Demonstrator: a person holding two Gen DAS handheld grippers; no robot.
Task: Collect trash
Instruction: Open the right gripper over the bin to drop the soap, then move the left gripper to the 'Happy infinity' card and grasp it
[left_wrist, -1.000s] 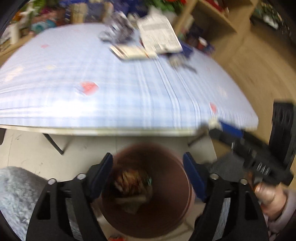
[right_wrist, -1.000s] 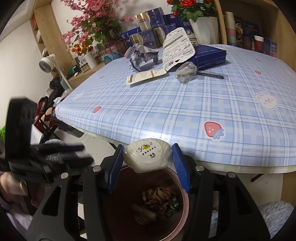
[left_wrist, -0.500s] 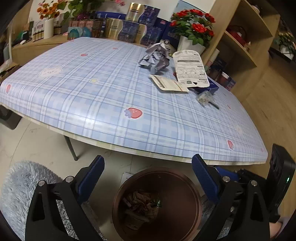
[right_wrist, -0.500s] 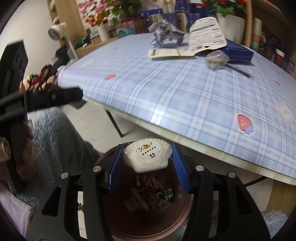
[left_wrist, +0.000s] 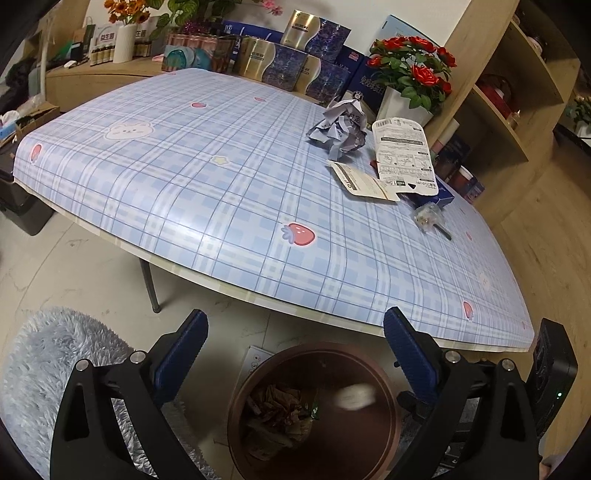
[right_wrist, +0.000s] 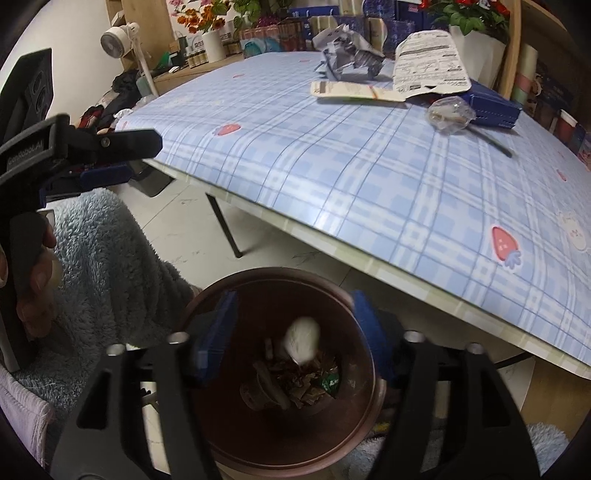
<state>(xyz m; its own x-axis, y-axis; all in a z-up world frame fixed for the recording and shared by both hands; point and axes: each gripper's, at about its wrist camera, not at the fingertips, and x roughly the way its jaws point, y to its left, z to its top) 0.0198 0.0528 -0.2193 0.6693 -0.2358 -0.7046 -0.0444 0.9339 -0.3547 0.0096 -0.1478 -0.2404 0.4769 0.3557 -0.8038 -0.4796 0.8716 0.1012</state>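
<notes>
Right now my right gripper (right_wrist: 291, 332) hangs over the brown bin (right_wrist: 207, 439), fingers spread wide and gripping nothing; the white wrapper (right_wrist: 302, 340) (blurred) sits inside the bin's mouth above the scraps. My left gripper (left_wrist: 295, 350) is likewise spread wide.

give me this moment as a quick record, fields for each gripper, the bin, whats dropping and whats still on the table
left hand-held gripper: open, holding nothing, above the bin
right hand-held gripper: open, over the bin mouth
bin: brown, round, on the floor by the table edge, scraps at the bottom
falling item: white, blurred, inside the bin mouth, free of both fingers
table: blue plaid cloth
left on table: crumpled paper, printed card, flat label, blue box, clear wrapper
</notes>
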